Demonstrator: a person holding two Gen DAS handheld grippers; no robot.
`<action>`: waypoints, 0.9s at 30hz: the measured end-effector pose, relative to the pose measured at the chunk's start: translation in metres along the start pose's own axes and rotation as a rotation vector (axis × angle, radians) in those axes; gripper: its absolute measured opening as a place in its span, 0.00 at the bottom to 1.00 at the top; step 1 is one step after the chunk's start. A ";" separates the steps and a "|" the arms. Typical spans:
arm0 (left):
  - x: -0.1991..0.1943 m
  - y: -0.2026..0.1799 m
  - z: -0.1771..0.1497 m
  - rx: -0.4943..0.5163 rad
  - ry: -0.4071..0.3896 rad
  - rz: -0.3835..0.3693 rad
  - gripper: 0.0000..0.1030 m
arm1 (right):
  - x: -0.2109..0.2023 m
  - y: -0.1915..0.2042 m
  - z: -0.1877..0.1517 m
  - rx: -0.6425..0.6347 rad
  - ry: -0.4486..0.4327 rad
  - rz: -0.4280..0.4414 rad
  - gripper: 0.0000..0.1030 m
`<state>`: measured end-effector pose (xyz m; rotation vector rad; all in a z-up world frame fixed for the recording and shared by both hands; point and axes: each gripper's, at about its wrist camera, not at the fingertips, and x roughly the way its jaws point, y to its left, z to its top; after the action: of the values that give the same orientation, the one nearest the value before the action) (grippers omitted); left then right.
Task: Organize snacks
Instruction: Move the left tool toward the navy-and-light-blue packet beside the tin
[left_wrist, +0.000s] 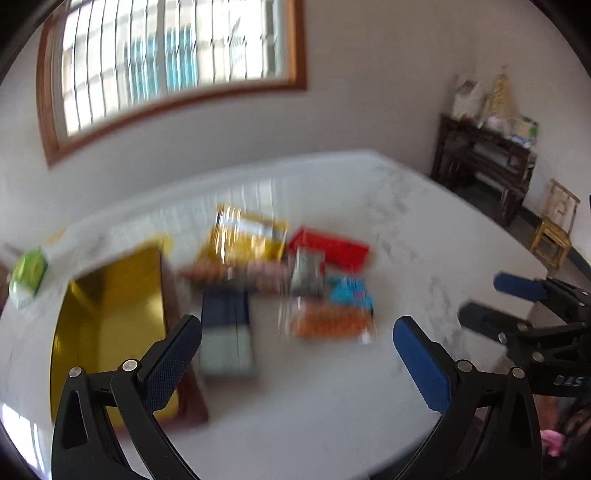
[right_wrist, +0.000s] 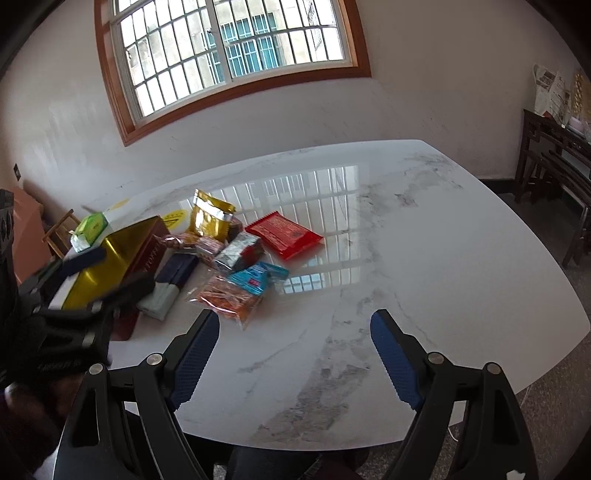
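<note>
A pile of snack packets lies on the white marble table: a gold packet, a red packet, a silver packet, a blue packet, an orange packet and a dark blue and pale box. An open box with gold lining stands to their left. The left wrist view is blurred; it shows the gold-lined box, the dark blue and pale box and the orange packet. My left gripper is open and empty, above the table before the pile. My right gripper is open and empty, near the front edge.
A green tissue pack lies behind the gold-lined box. A dark wooden cabinet stands by the right wall, with a small wooden chair near it. A window is in the far wall.
</note>
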<state>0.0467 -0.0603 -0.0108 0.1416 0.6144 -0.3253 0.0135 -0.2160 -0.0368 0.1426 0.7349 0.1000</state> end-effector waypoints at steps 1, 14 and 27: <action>0.004 0.001 0.000 0.022 -0.051 0.014 1.00 | 0.001 -0.002 0.000 0.001 0.006 -0.006 0.80; 0.065 0.059 0.000 0.124 -0.099 0.167 1.00 | 0.017 0.009 0.000 -0.036 0.052 -0.025 0.79; 0.055 0.074 0.012 0.034 0.090 0.075 1.00 | 0.014 0.009 0.000 -0.032 0.042 0.008 0.80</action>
<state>0.1207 -0.0074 -0.0305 0.2127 0.6912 -0.2579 0.0237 -0.2052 -0.0443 0.1134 0.7742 0.1221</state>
